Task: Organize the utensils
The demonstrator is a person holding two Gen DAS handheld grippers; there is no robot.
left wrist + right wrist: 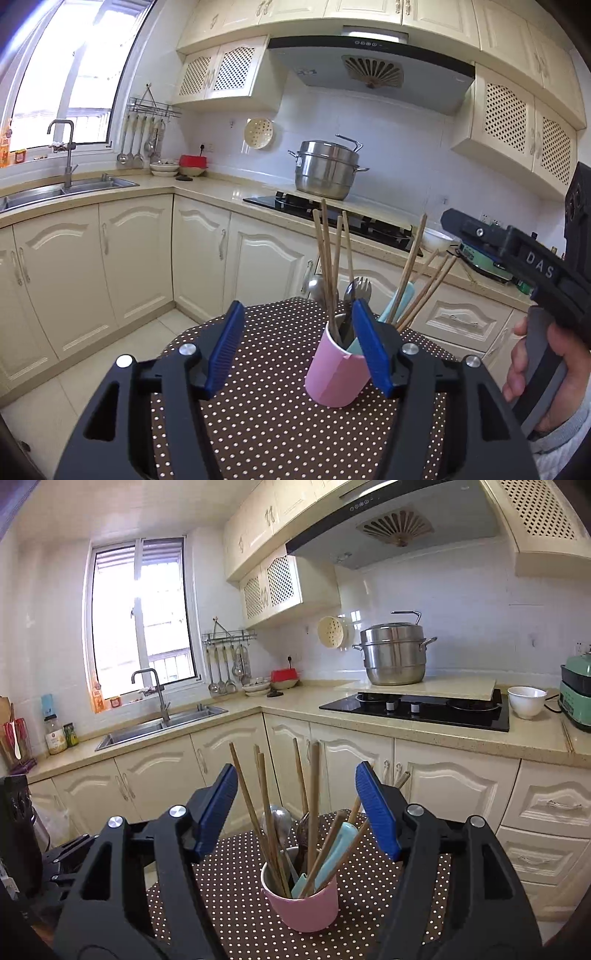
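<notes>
Utensils stand collected in 1 pink cup (301,904) on a round table covered with a brown polka-dot cloth (236,893). Cup contents, as seen from the right wrist view: wooden chopsticks (258,812) fanning toward 11 and 1 o'clock, 1 metal spoon (277,821) with its bowl upward, and 1 light-blue utensil (338,843) leaning toward 1 o'clock. The left wrist view also shows 1 metal fork (360,286) standing tines-up in the same cup (334,373).

Right gripper (297,805): jaws are spread apart, with the blue pads on either side of the chopstick tops. Neither pad presses on any utensil; nothing is gripped.

Left gripper (297,347): jaws are spread apart and empty. The cup sits at 3 o'clock of the gap, partly behind the right-hand pad (371,350); whether that pad touches the cup rim cannot be told.

In the left wrist view, the right gripper (506,247) enters from 3 o'clock, held by a hand (554,369) on its grey handle.

Background, at 12 o'clock of the table: a cream counter carrying a black gas hob (417,707), a steel steamer pot (393,653) and a white bowl (526,701); a steel sink (162,725) lies at 10 o'clock.
</notes>
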